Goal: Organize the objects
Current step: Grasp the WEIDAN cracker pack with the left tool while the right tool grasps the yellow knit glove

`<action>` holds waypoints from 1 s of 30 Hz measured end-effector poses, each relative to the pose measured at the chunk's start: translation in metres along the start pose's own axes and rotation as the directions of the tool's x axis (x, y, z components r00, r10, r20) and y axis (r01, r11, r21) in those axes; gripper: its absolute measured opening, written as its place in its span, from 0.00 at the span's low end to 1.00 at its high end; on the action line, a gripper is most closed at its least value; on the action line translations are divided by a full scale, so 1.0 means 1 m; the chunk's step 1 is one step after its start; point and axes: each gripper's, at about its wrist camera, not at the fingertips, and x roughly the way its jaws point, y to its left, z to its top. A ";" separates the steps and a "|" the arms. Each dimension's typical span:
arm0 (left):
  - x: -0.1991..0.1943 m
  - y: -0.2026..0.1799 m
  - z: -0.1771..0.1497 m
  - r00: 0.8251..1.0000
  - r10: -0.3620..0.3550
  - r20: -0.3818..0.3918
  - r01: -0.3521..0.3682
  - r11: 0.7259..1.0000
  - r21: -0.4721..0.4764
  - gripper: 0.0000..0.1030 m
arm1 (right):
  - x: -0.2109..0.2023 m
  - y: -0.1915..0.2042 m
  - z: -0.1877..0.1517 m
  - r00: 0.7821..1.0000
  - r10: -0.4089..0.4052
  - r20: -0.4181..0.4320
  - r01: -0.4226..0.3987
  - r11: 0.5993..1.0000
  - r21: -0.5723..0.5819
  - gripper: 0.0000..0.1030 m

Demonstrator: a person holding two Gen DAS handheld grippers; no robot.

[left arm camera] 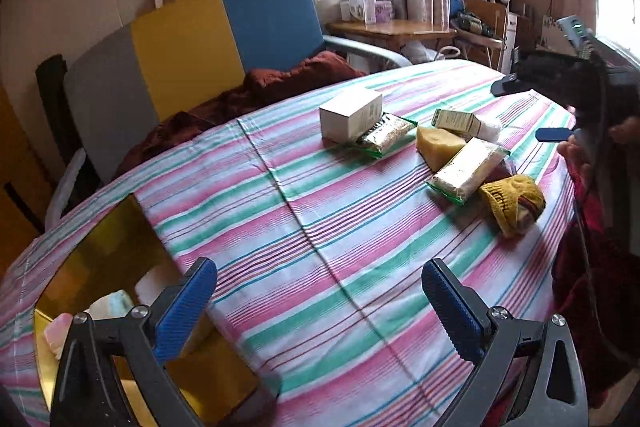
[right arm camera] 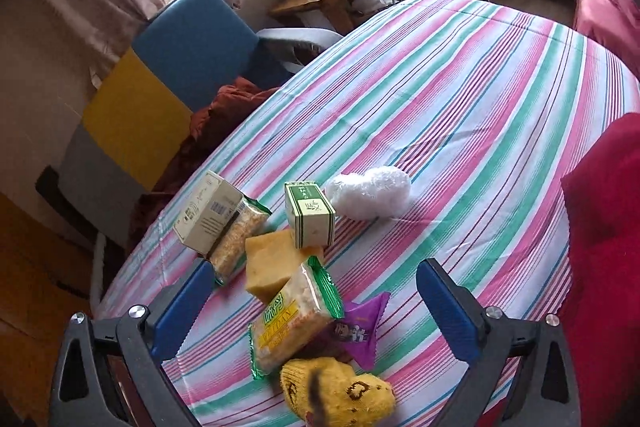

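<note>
Striped tablecloth [right arm camera: 460, 99] holds unsorted snacks; yellow box [left arm camera: 100, 247] near-left barely filled (early stage); left gripper [left arm camera: 320, 303] and right gripper [right arm camera: 308, 311] both gape empty.

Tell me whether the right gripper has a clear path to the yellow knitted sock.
Probably yes. The right gripper is open and empty, and the yellow knitted sock lies uncovered just below its fingers. The snack packet beside it touches the sock's edge and may get nudged.

Striped table [right arm camera: 460, 99] bears boxes [right arm camera: 310, 214], snack packets [right arm camera: 294, 323], sponge [right arm camera: 272, 265], sock [right arm camera: 340, 395].
</note>
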 end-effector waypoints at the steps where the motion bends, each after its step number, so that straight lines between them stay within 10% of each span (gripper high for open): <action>1: 0.005 -0.004 0.004 1.000 -0.011 -0.006 0.011 1.000 0.000 1.00 | -0.001 -0.001 0.001 1.000 0.006 0.001 -0.006 1.000 0.007 1.00; 30: 0.141 -0.124 0.090 0.926 -0.344 -0.158 0.364 0.923 0.126 1.00 | -0.004 -0.011 0.007 0.994 0.100 0.038 -0.103 0.991 0.083 1.00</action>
